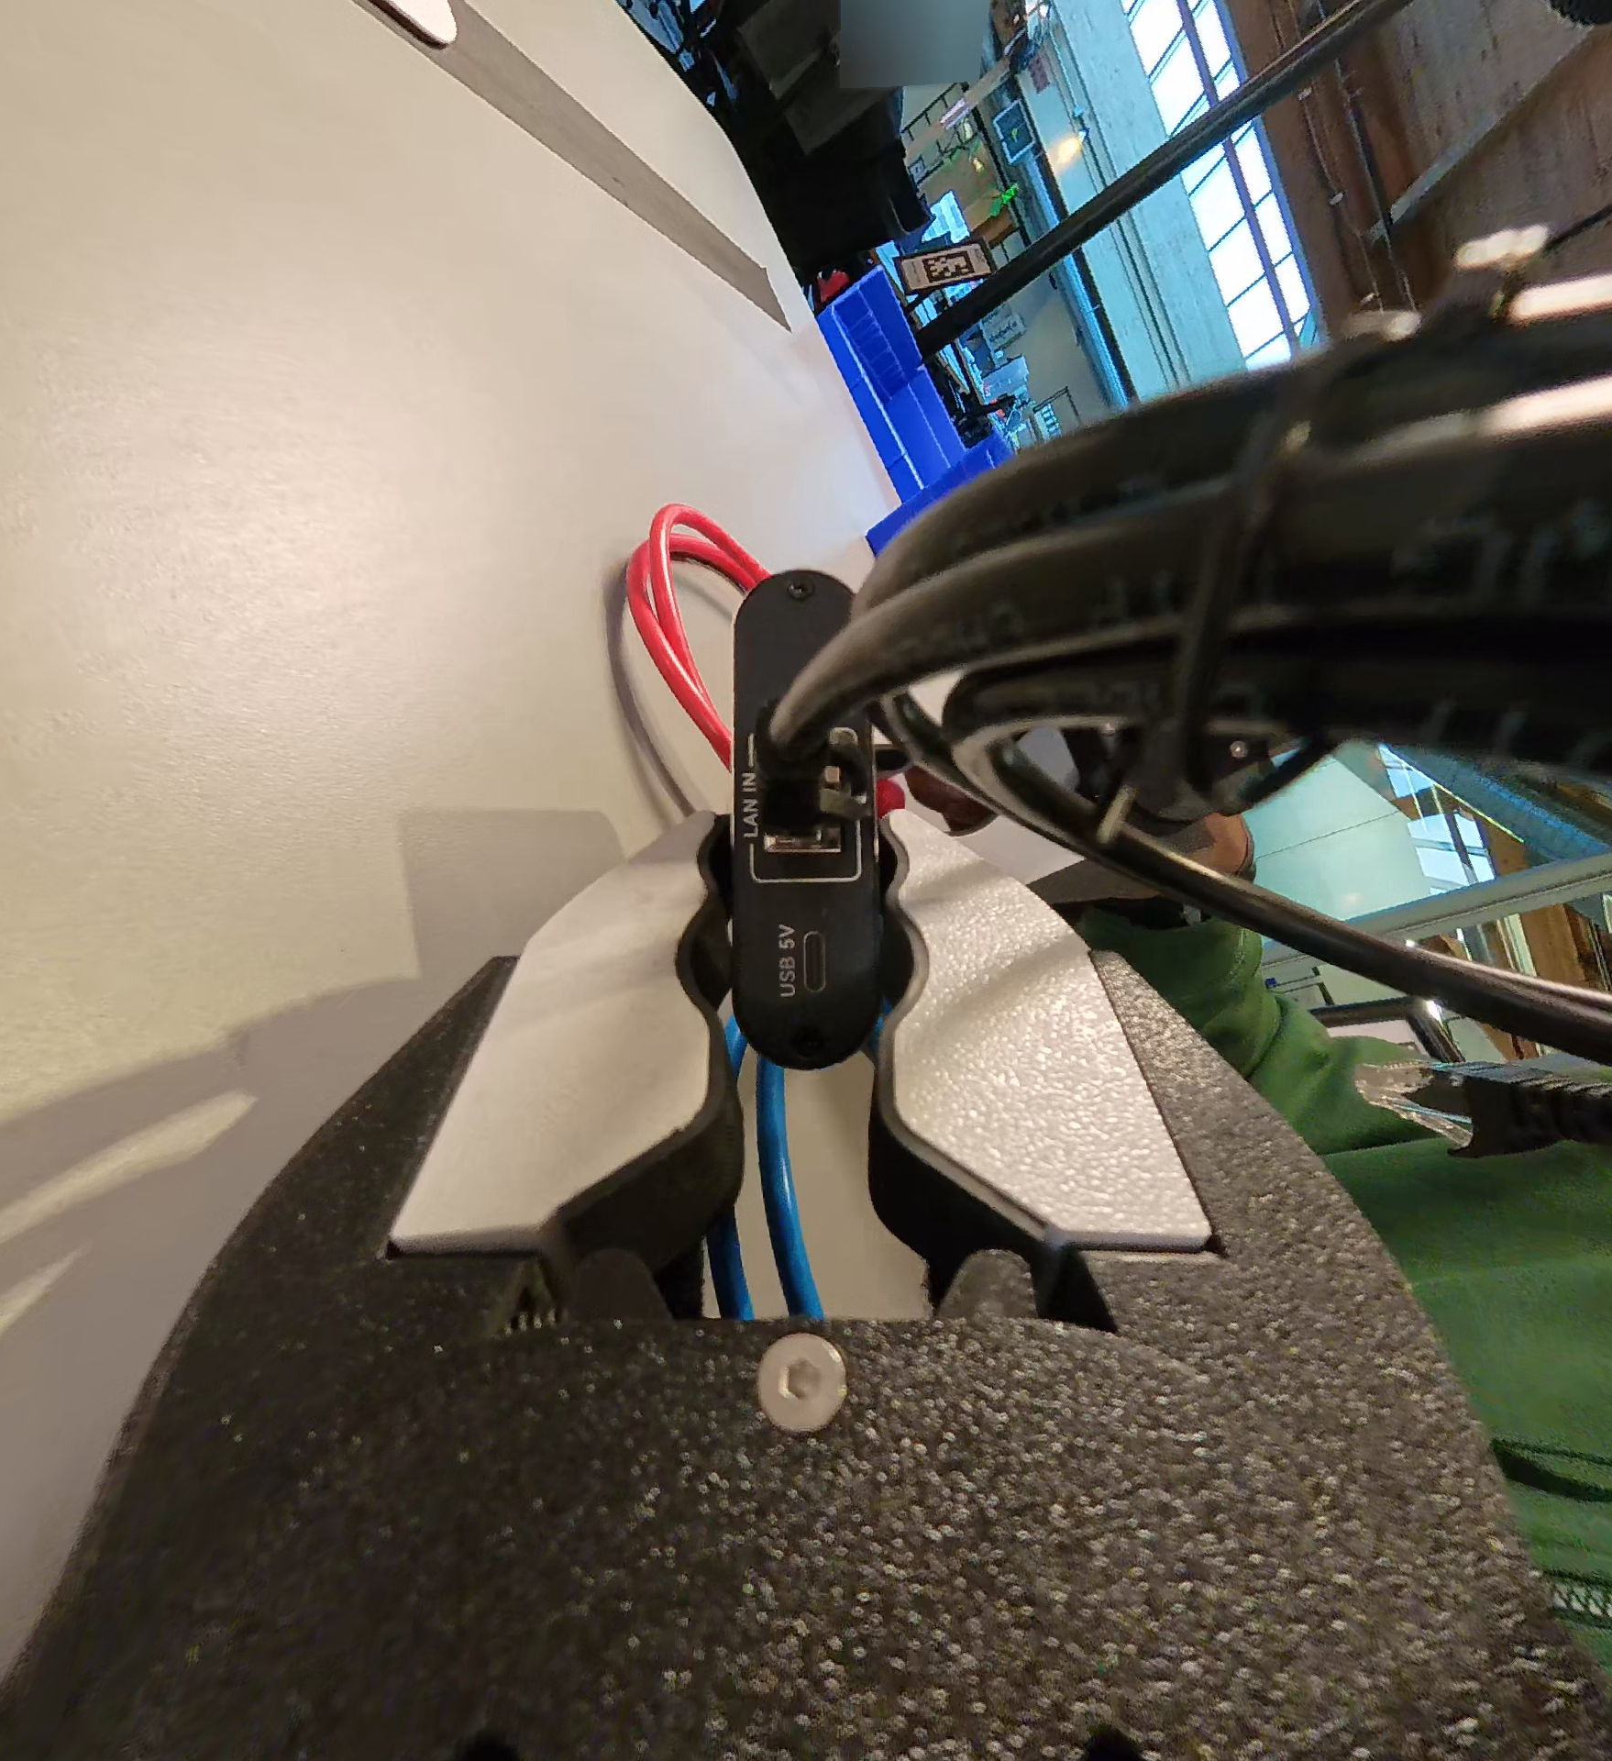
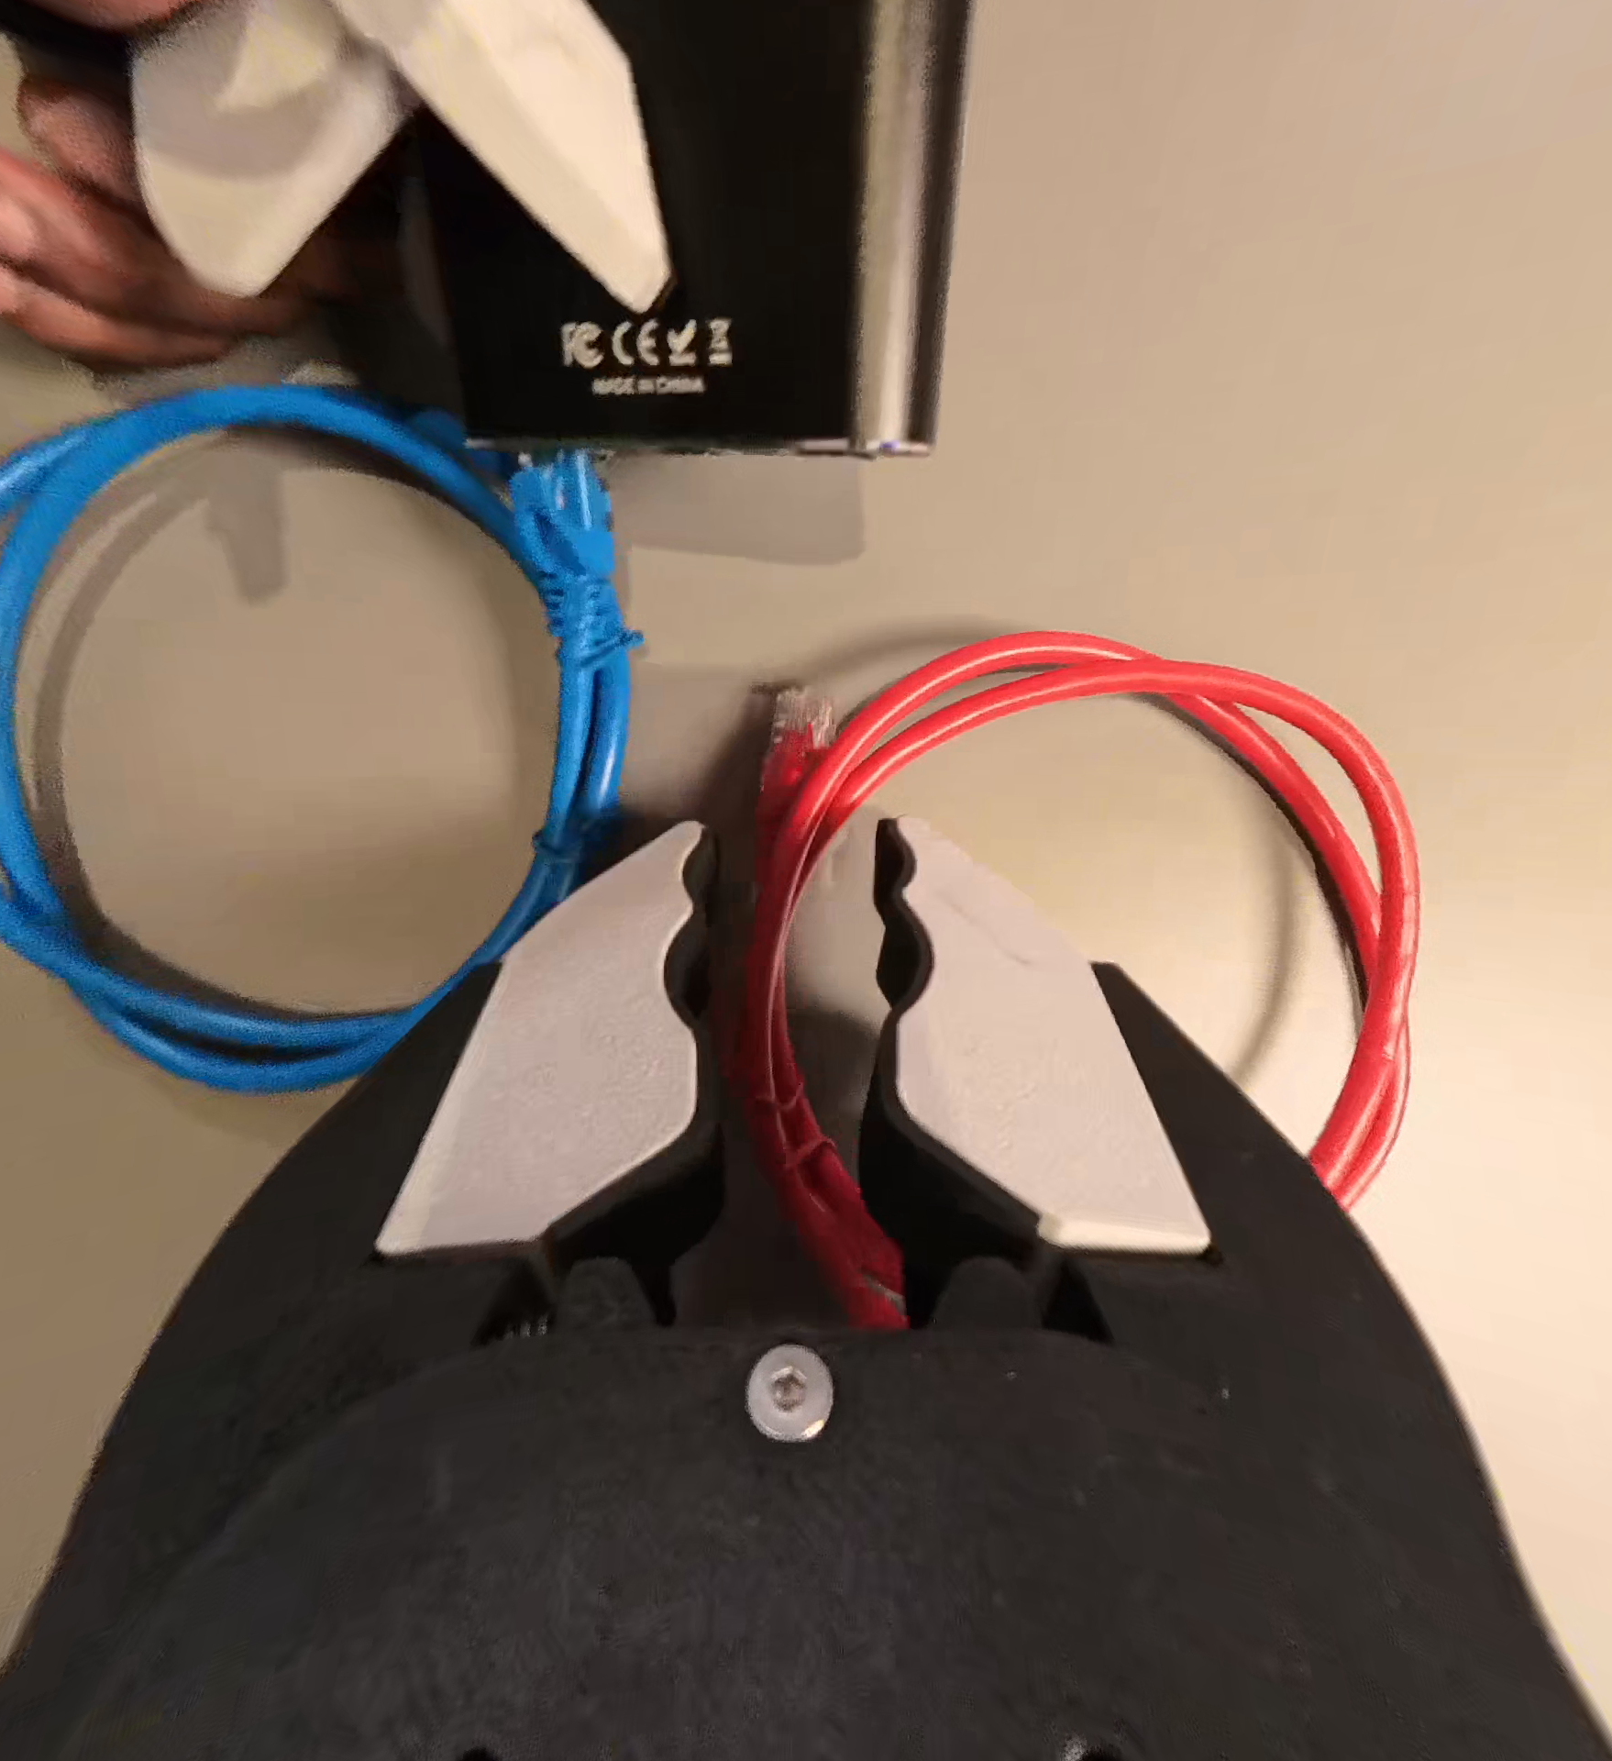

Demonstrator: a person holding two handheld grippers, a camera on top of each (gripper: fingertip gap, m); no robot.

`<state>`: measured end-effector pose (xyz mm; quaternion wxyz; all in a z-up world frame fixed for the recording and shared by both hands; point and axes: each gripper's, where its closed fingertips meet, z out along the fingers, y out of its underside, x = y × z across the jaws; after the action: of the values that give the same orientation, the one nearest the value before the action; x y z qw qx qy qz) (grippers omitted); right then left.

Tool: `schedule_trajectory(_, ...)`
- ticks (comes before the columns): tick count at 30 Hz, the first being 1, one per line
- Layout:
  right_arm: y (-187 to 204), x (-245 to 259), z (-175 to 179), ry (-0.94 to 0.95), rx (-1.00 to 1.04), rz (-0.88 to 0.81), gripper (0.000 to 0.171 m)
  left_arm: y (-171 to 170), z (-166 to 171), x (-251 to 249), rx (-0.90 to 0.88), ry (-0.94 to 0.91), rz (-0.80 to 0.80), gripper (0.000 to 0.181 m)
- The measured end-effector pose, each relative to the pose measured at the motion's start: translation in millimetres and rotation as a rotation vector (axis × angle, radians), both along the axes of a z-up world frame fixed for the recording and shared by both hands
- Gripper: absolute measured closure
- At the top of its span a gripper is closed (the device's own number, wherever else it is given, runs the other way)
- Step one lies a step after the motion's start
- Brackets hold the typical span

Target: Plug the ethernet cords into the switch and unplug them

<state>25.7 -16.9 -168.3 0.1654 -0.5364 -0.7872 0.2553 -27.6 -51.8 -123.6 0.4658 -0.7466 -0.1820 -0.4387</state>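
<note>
Left gripper [image 1: 804, 915] clamps the black switch [image 1: 804, 858] at frame centre, jaws pressed on both its sides, end face with ports toward the camera. A black cord [image 1: 878, 667] is plugged into a port on that face and runs off to the right. Blue cord [image 1: 783, 1191] loops below between the fingers, red cord [image 1: 678, 610] loops behind the switch, both on the white table [image 1: 212, 572].

Right view: right gripper [image 2: 795, 839] low centre, jaws narrowly apart, straddling the red cord [image 2: 1117, 677] without clear contact; its plug [image 2: 793, 724] lies free just above the tips. Blue cord [image 2: 212, 762] coils at left, its plug [image 2: 559, 495] at the switch [image 2: 669, 238] edge, top centre. Left gripper's fingers [image 2: 535, 133] hold the switch, a hand [image 2: 40, 238] at upper left.
</note>
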Motion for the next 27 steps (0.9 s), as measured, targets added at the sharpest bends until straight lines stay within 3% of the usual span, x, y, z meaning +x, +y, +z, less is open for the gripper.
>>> schedule_trajectory(7,-2.0,-8.6,-10.0,-0.015,0.014,-0.064,0.155,-0.2,-0.3,1.0,-0.003,0.023,0.005,0.154)
schedule_trajectory(15,13.7,-24.0,7.9,0.367,0.391,0.007,0.157,0.5,6.0,-7.7,0.019,-0.111,0.074,0.154)
schedule_trajectory(20,8.8,-34.8,28.0,0.522,0.381,-0.09,0.157,1.7,13.4,-13.1,0.062,-0.254,0.117,0.154)
schedule_trajectory(27,1.8,-36.7,32.9,0.543,0.338,-0.107,0.157,2.5,13.6,-12.7,0.065,-0.271,0.127,0.154)
